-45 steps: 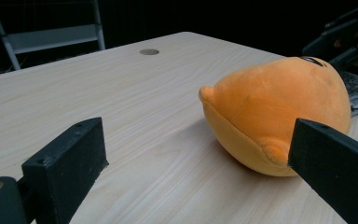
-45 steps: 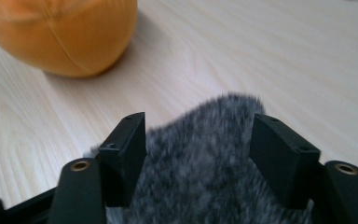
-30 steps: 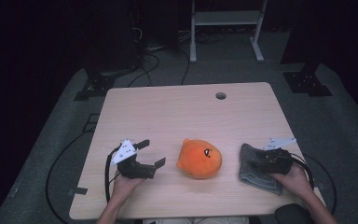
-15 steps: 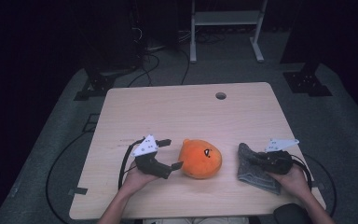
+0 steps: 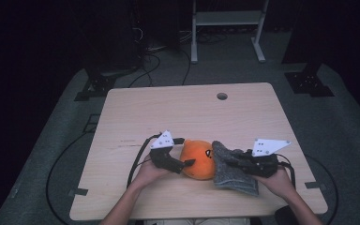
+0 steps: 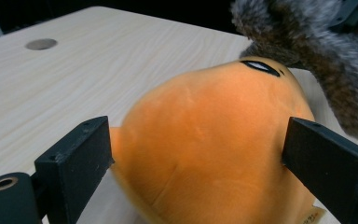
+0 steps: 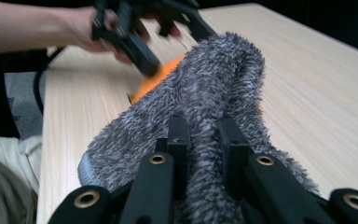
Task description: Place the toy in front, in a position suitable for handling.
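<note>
Orange plush toy (image 5: 199, 159) with a small tag whose print is too tiny to read sits near the front edge of the wooden table (image 5: 192, 112), between the wide-open, just-narrowing left gripper (image 5: 183, 151), while the right gripper (image 5: 229, 163) pinches a grey fuzzy cloth (image 5: 232, 173) lifted against it.

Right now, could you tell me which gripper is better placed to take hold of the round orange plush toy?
Left. The left gripper has its open jaws on either side of the round orange plush toy, while the right gripper is shut on the fuzzy grey cloth.
</note>
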Demonstrator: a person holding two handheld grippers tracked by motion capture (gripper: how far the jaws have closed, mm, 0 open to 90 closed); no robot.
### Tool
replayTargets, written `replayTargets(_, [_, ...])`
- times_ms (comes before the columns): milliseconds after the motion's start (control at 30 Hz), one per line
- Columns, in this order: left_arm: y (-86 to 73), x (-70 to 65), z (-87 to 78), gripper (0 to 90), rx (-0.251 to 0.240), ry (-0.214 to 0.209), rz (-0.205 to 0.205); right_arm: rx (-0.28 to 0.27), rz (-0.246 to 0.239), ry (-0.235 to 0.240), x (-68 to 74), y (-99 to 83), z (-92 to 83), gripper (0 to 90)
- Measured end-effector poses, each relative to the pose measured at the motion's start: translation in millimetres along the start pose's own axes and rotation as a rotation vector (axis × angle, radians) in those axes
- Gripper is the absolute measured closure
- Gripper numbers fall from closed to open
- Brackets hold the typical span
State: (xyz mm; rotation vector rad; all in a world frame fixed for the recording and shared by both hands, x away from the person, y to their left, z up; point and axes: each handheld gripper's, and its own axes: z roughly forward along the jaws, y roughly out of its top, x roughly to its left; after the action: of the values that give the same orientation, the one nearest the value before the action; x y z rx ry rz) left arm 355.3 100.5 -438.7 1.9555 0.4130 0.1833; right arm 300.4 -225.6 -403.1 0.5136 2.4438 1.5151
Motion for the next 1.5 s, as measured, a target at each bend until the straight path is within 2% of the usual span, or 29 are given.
replayTargets(33, [-0.3, -0.6, 2.9, 9.1, 0.007, -0.011, -0.007, -0.007, -0.011, 0.008, 2.1, 4.6, 7.3, 77.6])
replayTargets(67, [-0.6, -1.3, 4.6, 9.1, 0.018, -0.024, -0.011, -0.007, -0.011, 0.008, 2.1, 4.6, 7.3, 77.6])
replayTargets(200, [0.5, -7.6, 5.2, 14.6, 0.043, -0.024, -0.001, 0.040, -0.047, -0.003, 3.7, 7.9, 24.2, 77.5])
replayTargets(300, [-5.3, -12.2, -0.6, 20.4, 0.038, -0.041, -0.011, 0.069, -0.065, -0.029, 4.2, 5.2, 31.5, 77.8])
replayTargets(333, [-7.4, -13.9, -2.9, 22.5, 0.037, -0.045, -0.008, 0.089, -0.083, -0.047, 3.7, 3.2, 32.0, 77.9])
replayTargets(367, [-8.4, -16.4, -4.6, 24.2, 0.035, -0.047, -0.007, 0.109, -0.079, -0.068, -0.3, -1.9, 29.8, 78.0])
replayTargets(400, [-8.3, -19.2, -5.8, 24.2, 0.033, -0.054, 0.001, 0.109, -0.079, -0.068, -0.3, -1.9, 29.8, 78.0])
replayTargets(467, [-6.2, -25.1, -8.5, 23.9, 0.031, -0.070, 0.044, 0.106, -0.048, -0.072, -4.9, -7.0, 26.7, 77.9])
replayTargets(500, [-4.5, -27.2, -9.7, 20.4, 0.018, -0.079, 0.058, 0.110, -0.051, -0.082, -5.8, -8.8, 25.8, 78.0])
replayTargets(567, [-0.2, -26.8, -10.3, 12.7, 0.003, -0.064, 0.075, 0.106, -0.041, -0.078, -6.6, -11.7, 24.0, 77.9])
replayTargets(667, [4.2, -21.0, -6.0, 8.7, 0.005, -0.033, 0.073, 0.107, -0.038, -0.075, -8.9, -13.8, 24.2, 77.9])
replayTargets(800, [4.7, -17.9, 5.4, 8.7, 0.036, -0.029, 0.068, 0.093, -0.034, -0.062, -10.4, -14.8, 26.3, 77.9])
replayTargets(900, [4.6, -18.0, 9.5, 18.2, 0.053, -0.023, 0.066, 0.090, 0.001, -0.051, -16.6, -21.3, 25.7, 78.0])
replayTargets(967, [4.2, -18.0, 10.4, 25.7, 0.069, -0.024, 0.059, 0.091, 0.047, -0.043, -22.0, -28.1, 22.4, 78.0])
replayTargets(1100, [-2.9, -16.3, 5.6, 39.9, 0.061, -0.028, 0.026, 0.141, 0.079, -0.065, -26.6, -38.1, 15.2, 78.0])
replayTargets(1167, [-4.6, -16.1, 0.6, 47.1, 0.063, -0.014, 0.028, 0.158, 0.092, -0.071, -27.1, -40.0, 12.4, 78.1])
replayTargets(1233, [-3.8, -15.9, -4.6, 51.4, 0.054, -0.004, 0.028, 0.136, 0.086, -0.067, -25.1, -35.4, 8.8, 78.2])
replayTargets(1300, [-3.6, -14.8, -9.5, 53.2, 0.048, -0.005, 0.018, 0.084, 0.072, -0.049, -21.6, -23.1, 5.2, 78.4])
replayTargets(1333, [-3.3, -14.9, -11.9, 53.3, 0.048, 0.001, 0.017, 0.051, 0.069, -0.031, -19.6, -15.5, 4.2, 78.5])
replayTargets(1367, [-3.0, -14.9, -14.7, 53.2, 0.054, 0.006, 0.018, 0.024, 0.033, -0.012, -13.9, 1.5, 6.7, 78.6])
replayTargets(1400, [-3.1, -15.1, -17.7, 53.2, 0.054, 0.010, 0.012, 0.024, 0.033, -0.012, -13.9, 1.5, 6.7, 78.6])
replayTargets(1467, [-4.0, -16.0, -24.1, 53.0, 0.046, 0.022, -0.002, 0.011, -0.002, 0.017, -7.6, 15.9, 15.7, 78.7])
replayTargets(1500, [-4.5, -16.2, -26.4, 52.7, 0.050, 0.029, 0.005, 0.038, -0.033, 0.033, -1.9, 23.5, 30.5, 78.6])
